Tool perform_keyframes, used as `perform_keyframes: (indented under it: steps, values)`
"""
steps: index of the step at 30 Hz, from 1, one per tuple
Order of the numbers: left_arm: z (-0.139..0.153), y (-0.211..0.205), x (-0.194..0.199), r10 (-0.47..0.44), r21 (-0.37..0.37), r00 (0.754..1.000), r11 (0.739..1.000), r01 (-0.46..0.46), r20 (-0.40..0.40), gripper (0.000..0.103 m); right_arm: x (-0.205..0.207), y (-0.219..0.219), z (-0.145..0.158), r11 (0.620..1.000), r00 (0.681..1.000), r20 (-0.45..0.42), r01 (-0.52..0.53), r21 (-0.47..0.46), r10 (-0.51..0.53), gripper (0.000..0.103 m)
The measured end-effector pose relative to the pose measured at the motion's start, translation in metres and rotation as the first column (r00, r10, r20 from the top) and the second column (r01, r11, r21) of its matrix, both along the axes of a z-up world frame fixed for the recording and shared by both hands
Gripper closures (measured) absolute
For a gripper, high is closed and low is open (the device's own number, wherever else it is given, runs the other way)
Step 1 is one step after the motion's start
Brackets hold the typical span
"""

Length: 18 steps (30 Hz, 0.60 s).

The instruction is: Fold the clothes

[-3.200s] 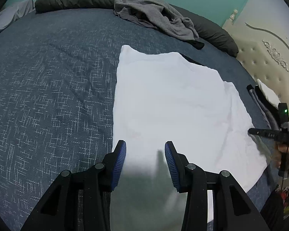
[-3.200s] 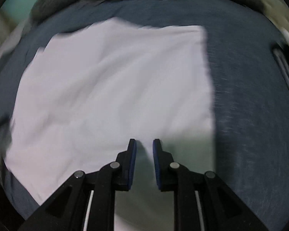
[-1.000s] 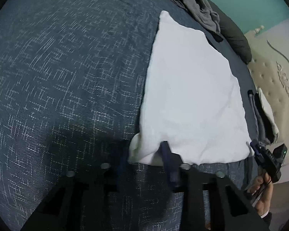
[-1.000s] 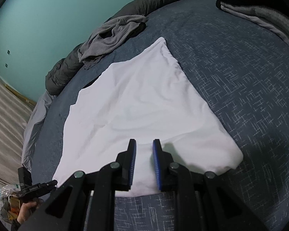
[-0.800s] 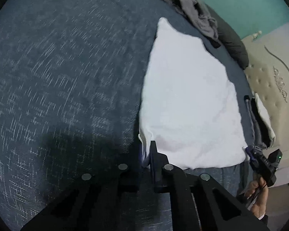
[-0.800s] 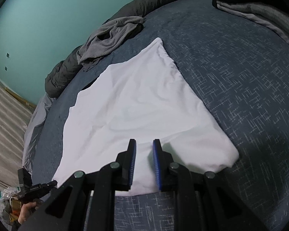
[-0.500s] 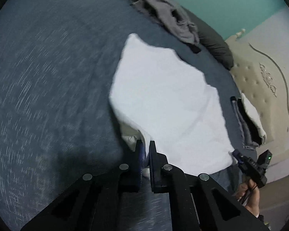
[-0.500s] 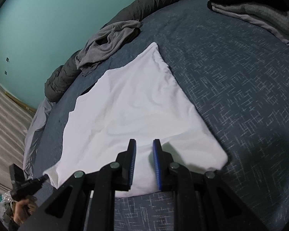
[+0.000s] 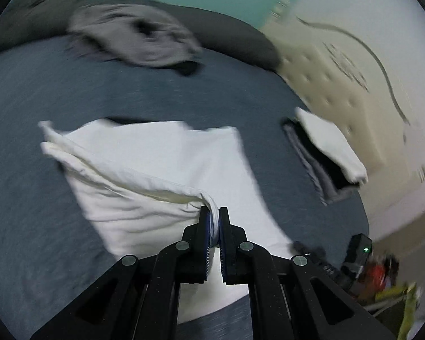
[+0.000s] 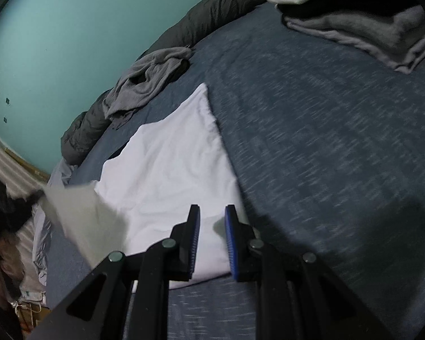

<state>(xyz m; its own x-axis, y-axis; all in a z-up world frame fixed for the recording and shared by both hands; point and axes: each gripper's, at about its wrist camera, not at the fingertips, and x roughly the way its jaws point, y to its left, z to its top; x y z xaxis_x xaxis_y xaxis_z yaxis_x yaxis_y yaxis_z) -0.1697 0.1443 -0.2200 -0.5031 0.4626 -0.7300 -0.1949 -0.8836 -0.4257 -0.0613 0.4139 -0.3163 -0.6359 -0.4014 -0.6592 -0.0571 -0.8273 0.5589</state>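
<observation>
- Left gripper (image 9: 214, 215): clenched on a pinch of the white garment (image 9: 167, 158), bottom centre of the left wrist view. White cloth is squeezed between the blue pads; a lifted, creased edge of the fabric runs from the jaws up toward the left of the frame.
- White garment: spread across the dark blue bed (image 9: 28, 113), mid-frame in the left wrist view. In the right wrist view it lies centre-left (image 10: 170, 164), with one raised corner blurred at the left edge.
- Right gripper (image 10: 212, 221): jaws parted by a narrow gap, nothing pinched between them; it hovers over the near edge of the garment, lower centre of its frame.
- Crumpled grey garment (image 10: 144, 85): upper left of the right wrist view, at the bed's far edge against a dark rolled duvet (image 10: 221, 2).
- Folded stack (image 9: 325, 153), a white piece on top of dark and grey ones: right of centre in the left wrist view, well apart from the white garment.
- Left wrist view is motion-blurred; fine detail cannot be read.
</observation>
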Motion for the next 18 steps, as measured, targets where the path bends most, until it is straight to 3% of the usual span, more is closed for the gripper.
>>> perform_keyframes:
  steps: [3,7,10,14,15,16,17,18]
  values:
    - [-0.008,0.075,-0.012,-0.139,-0.027,0.990,0.990,0.140,0.022,0.098,0.003,0.016,0.002,1.000,1.000,-0.009,0.012,-0.008,-0.012,0.086]
    - [-0.048,0.154,-0.015,-0.260,-0.064,0.961,0.962,0.267,0.096,0.098,0.007,0.035,-0.003,0.998,0.999,0.001,0.050,-0.034,-0.050,0.086]
    - [-0.083,0.183,-0.008,-0.298,-0.093,0.941,0.945,0.315,0.161,0.097,0.009,0.045,-0.005,0.997,0.998,0.002,0.065,-0.049,-0.065,0.086]
    - [-0.104,0.191,0.002,-0.314,-0.134,0.930,0.930,0.342,0.193,0.095,0.008,0.047,-0.006,0.995,0.998,0.000,0.058,-0.080,-0.058,0.086]
    - [-0.104,0.184,0.003,-0.300,-0.137,0.935,0.935,0.328,0.188,0.087,0.006,0.045,-0.006,0.995,0.999,-0.004,0.051,-0.086,-0.051,0.086]
    - [-0.102,0.177,0.004,-0.284,-0.141,0.942,0.940,0.310,0.178,0.070,0.005,0.043,-0.005,0.995,0.999,-0.014,0.039,-0.095,-0.041,0.086]
    - [-0.098,0.170,0.005,-0.268,-0.144,0.949,0.945,0.292,0.166,0.063,0.004,0.041,-0.003,0.994,0.999,-0.024,0.028,-0.102,-0.030,0.086]
    - [-0.094,0.160,0.008,-0.255,-0.145,0.956,0.950,0.276,0.147,0.057,0.004,0.039,-0.002,0.994,0.999,-0.033,0.016,-0.110,-0.020,0.077]
